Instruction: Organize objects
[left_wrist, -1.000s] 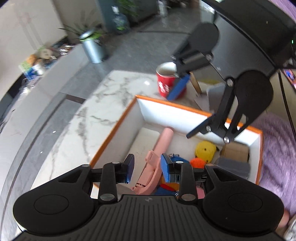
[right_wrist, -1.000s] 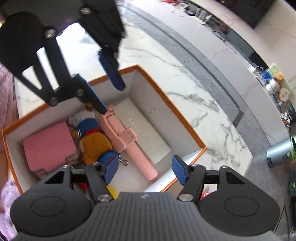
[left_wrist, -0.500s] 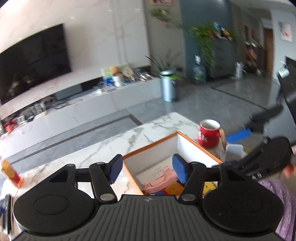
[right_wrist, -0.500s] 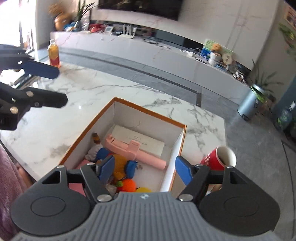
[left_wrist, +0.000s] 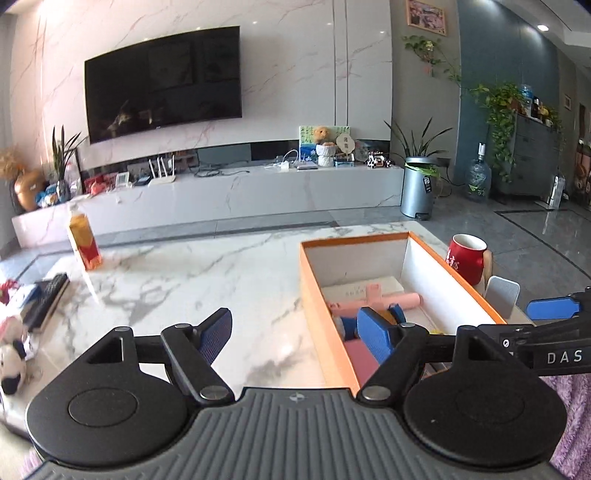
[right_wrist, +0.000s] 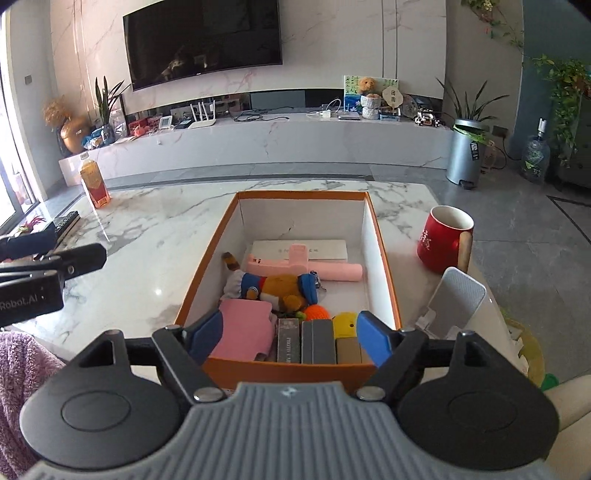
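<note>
An orange-rimmed white box (right_wrist: 380, 236) stands on the marble table (right_wrist: 147, 236); it also shows in the left wrist view (left_wrist: 314, 288). In it lie a pink stick (right_wrist: 325, 271), a plush doll (right_wrist: 277, 286), a pink pad (right_wrist: 243, 328), an orange ball (right_wrist: 317, 312), a yellow toy (right_wrist: 345, 325) and small dark boxes (right_wrist: 312, 341). My right gripper (right_wrist: 291, 338) is open and empty at the box's near edge. My left gripper (left_wrist: 297, 336) is open and empty, left of the box.
A red mug (right_wrist: 441, 240) and a white stand (right_wrist: 456, 301) sit right of the box. A drink bottle (left_wrist: 83, 240), a dark remote (left_wrist: 46, 299) and a small plush (left_wrist: 13, 363) lie at the table's left. A TV wall lies beyond.
Both grippers have pulled up and back from over the box and now look level across the room. The left gripper's fingers have spread wider.
</note>
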